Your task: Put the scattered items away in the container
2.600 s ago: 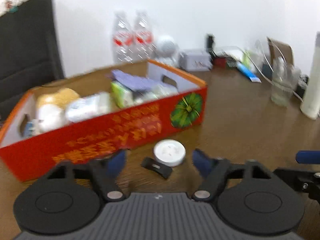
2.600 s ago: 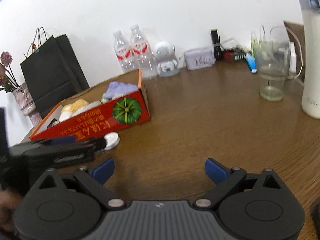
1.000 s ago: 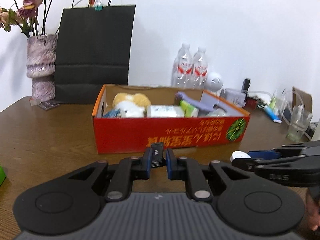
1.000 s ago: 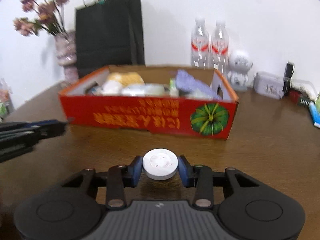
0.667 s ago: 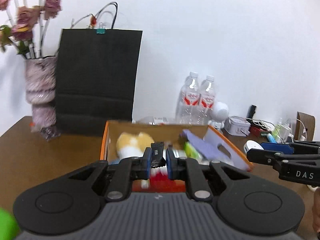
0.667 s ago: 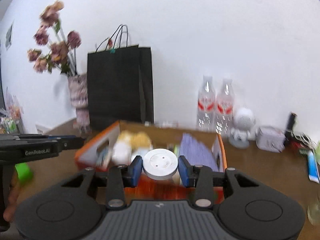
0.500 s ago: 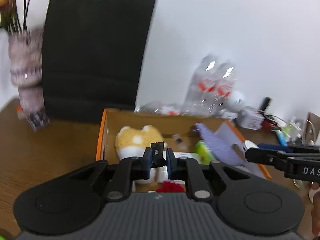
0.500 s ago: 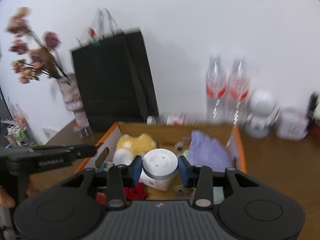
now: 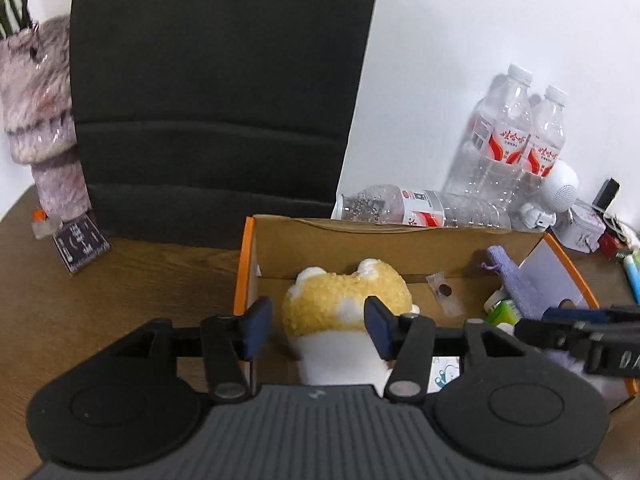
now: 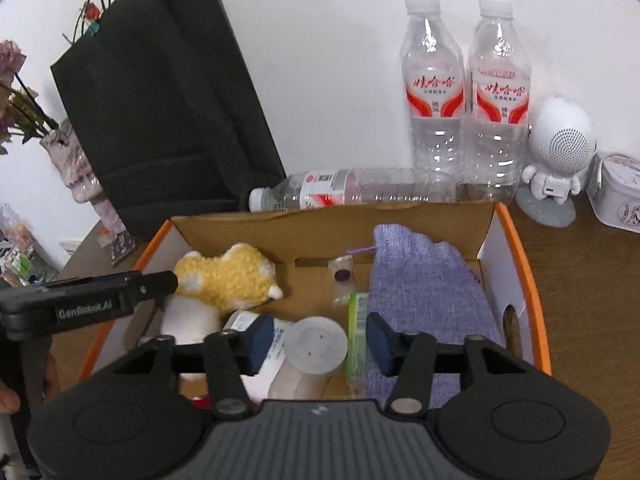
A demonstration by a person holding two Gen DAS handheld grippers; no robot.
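An orange-rimmed cardboard box point(image 9: 244, 264) point(image 10: 520, 256) lies under both grippers. It holds a yellow-and-white plush toy point(image 9: 344, 296) point(image 10: 228, 276), a purple knitted pouch point(image 10: 424, 280) point(image 9: 516, 280) and small packets. Over the plush, my left gripper point(image 9: 318, 330) has its jaws opening with nothing between them; the black clip it carried is out of sight. My right gripper point(image 10: 320, 342) is also opening. A white round disc point(image 10: 316, 346), blurred, sits between its pads with a gap on each side. Each view shows the other gripper's tip at its edge.
A black paper bag point(image 9: 216, 92) and a vase point(image 9: 40, 128) stand behind the box at the left. Two upright water bottles point(image 10: 468, 92), one lying bottle point(image 10: 352, 192), a white robot figure point(image 10: 560, 152) and a small tin point(image 10: 620, 196) line the wall.
Both grippers travelled from the table front to above the box and tipped downward. The left jaws spread and the black clip left them. The right jaws spread off the white disc.
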